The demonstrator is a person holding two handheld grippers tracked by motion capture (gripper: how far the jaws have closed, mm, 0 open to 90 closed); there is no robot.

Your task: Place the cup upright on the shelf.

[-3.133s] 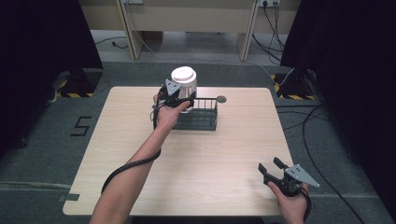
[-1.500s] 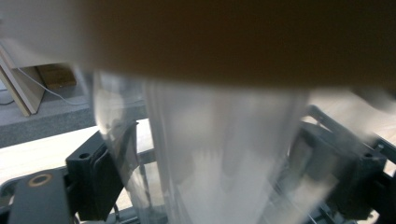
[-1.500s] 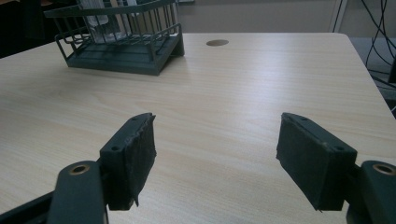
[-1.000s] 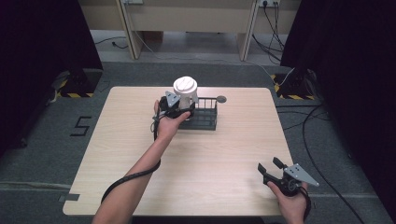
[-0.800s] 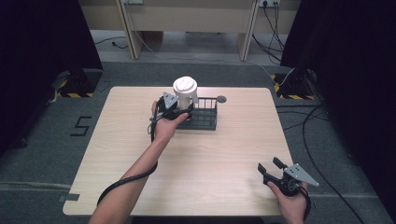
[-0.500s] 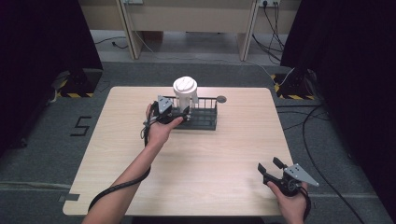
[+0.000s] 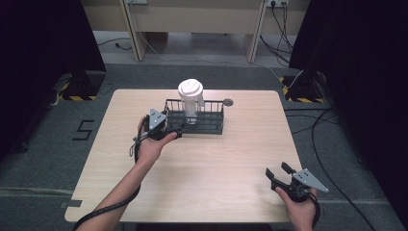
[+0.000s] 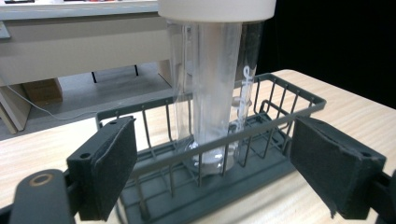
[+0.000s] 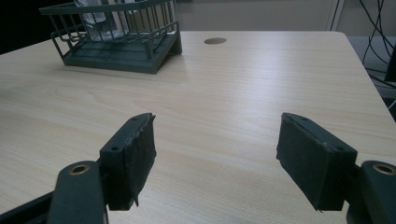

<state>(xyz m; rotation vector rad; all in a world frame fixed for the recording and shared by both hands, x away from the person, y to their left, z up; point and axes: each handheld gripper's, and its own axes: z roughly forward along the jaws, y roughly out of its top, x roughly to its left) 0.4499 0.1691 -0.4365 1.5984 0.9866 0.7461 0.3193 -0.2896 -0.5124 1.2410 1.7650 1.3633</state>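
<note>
Standing upright in the dark wire basket [image 7: 195,122] toward the far side of the tabletop [image 7: 226,159]: the clear tumbler [image 7: 191,103] with white lid, at the basket's left half. Left gripper [image 7: 169,133] sits just beside the basket's left end, fingers [image 8: 105,170] spread wide, nothing between them. In the left gripper view the basket rim and tumbler [image 8: 212,93] sit framed between the two pads, pads clear of the wire. Right gripper [image 7: 278,174] rests low at the near right corner of the tabletop, well apart from the basket; its fingers [image 9: 133,156] are spread too, bare wood between them. Small round hole [image 7: 228,102] in the tabletop just right of the basket's far corner.
</note>
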